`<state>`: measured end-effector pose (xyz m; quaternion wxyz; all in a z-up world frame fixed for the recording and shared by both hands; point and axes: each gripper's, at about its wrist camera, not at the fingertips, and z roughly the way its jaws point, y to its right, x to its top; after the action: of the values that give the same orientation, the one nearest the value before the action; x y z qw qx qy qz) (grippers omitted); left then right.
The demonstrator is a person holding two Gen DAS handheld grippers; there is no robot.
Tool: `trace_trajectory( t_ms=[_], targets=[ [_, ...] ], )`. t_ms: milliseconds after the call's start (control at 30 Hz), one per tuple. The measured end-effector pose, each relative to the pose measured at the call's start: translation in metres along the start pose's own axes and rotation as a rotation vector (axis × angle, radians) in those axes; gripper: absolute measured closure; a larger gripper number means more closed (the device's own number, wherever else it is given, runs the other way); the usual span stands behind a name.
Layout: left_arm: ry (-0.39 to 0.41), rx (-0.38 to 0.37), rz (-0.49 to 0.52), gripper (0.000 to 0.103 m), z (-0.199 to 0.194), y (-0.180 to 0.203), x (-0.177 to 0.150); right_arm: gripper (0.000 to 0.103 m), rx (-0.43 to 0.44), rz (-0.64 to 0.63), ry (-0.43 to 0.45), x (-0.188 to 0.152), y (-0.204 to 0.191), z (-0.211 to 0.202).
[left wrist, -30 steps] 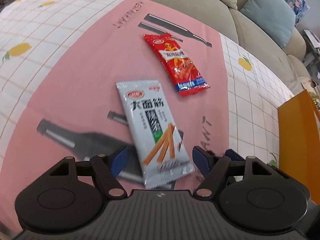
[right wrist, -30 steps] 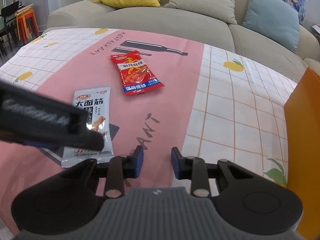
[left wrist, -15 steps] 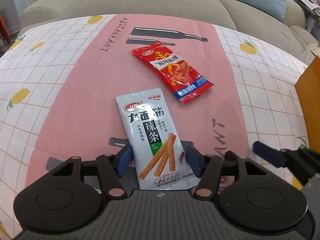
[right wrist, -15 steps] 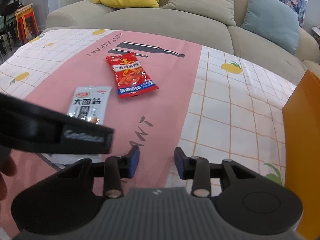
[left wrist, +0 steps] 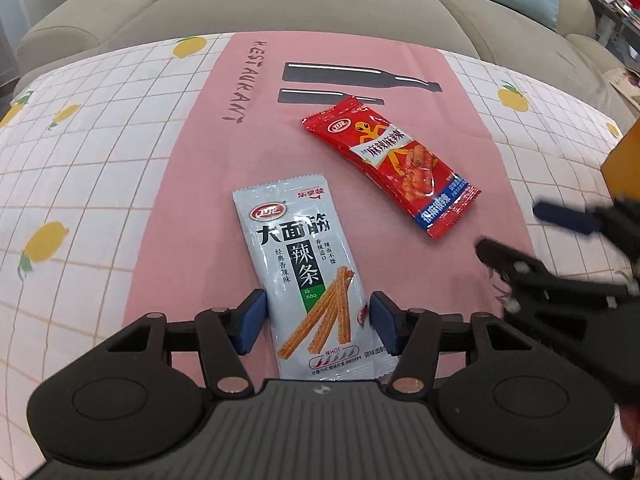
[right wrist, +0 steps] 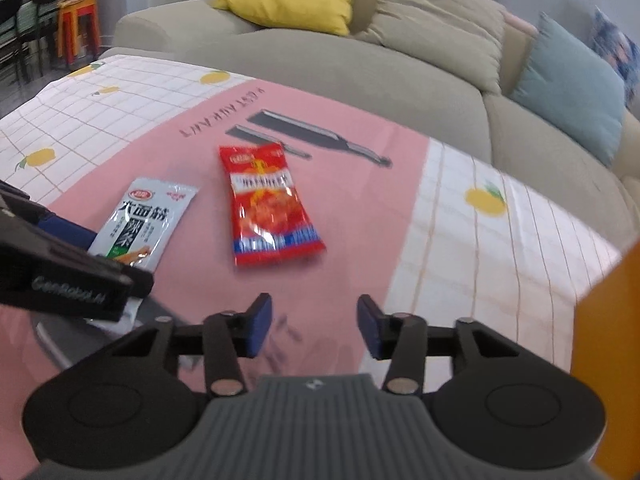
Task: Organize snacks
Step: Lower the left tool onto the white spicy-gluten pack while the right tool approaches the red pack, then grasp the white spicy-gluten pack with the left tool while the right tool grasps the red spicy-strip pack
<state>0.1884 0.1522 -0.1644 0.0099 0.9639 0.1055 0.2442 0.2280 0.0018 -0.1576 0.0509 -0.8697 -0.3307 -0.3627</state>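
My left gripper [left wrist: 316, 320] is straddling the near end of the white snack packet [left wrist: 304, 276] — the packet's long axis runs straight away from me, in line with the fingers, so the jaws sit across its narrow width. Jaws have just been closing and now stand about packet-wide; the blue pads [left wrist: 250, 322] look level with the packet's two long edges, but I can't tell from here whether they're pressing yet or just flanking it, and the packet looks flat on the tablecloth [left wrist: 120, 160], so I'm calling it not gripped. My right gripper [right wrist: 314, 330] is empty, jaws have just been opening to a middling gap, nothing between them but pink cloth. The red snack packet [right wrist: 272, 204] lies ahead of the right gripper and a bit to its left, long axis roughly along my pointing direction with a slight tilt, clear of the white one — near it, not touching. In the left view the right gripper's tips [left wrist: 520, 240] sit just off the red packet's [left wrist: 392, 164] near corner, so the right hand is clearly the nearer one for red, left for white. The orange box [right wrist: 608, 340] is at my right edge, likely the drop target. My read: next move turns on keeping each jaw pair square across its packet's short side.
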Motion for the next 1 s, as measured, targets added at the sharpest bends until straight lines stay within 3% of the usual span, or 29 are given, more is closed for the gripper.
trace_trajectory(
  t_ms=[167, 267, 400, 533, 633, 833, 900, 1000],
  targets=[
    [-0.01, -0.018, 0.033, 0.038, 0.001, -0.006, 0.003, 0.041, 0.009, -0.06, 0.012, 0.024, -0.003, 0.023],
    [-0.008, -0.027, 0.043, 0.038, 0.001, -0.007, 0.003, 0.025, 0.05, -0.056, 0.011, 0.036, -0.001, 0.038],
    [0.0, -0.034, 0.043, 0.038, 0.0, -0.008, 0.002, 0.024, 0.063, -0.049, -0.009, 0.047, -0.001, 0.055],
    [0.004, -0.039, 0.05, 0.038, -0.001, -0.007, 0.001, 0.026, 0.113, 0.045, -0.033, 0.051, 0.009, 0.066],
    [0.004, -0.041, 0.046, 0.038, -0.002, -0.008, 0.001, 0.042, 0.173, 0.127, -0.05, 0.049, 0.016, 0.069],
    [0.001, -0.042, 0.045, 0.038, -0.003, -0.006, 0.0, 0.094, 0.177, 0.107, -0.025, 0.037, 0.009, 0.056],
    [-0.001, -0.042, 0.044, 0.038, -0.004, -0.005, -0.001, 0.102, 0.172, 0.105, -0.022, 0.031, 0.009, 0.051],
    [-0.002, -0.043, 0.048, 0.038, -0.005, -0.004, -0.003, 0.103, 0.16, 0.114, -0.015, 0.02, 0.011, 0.041]
  ],
)
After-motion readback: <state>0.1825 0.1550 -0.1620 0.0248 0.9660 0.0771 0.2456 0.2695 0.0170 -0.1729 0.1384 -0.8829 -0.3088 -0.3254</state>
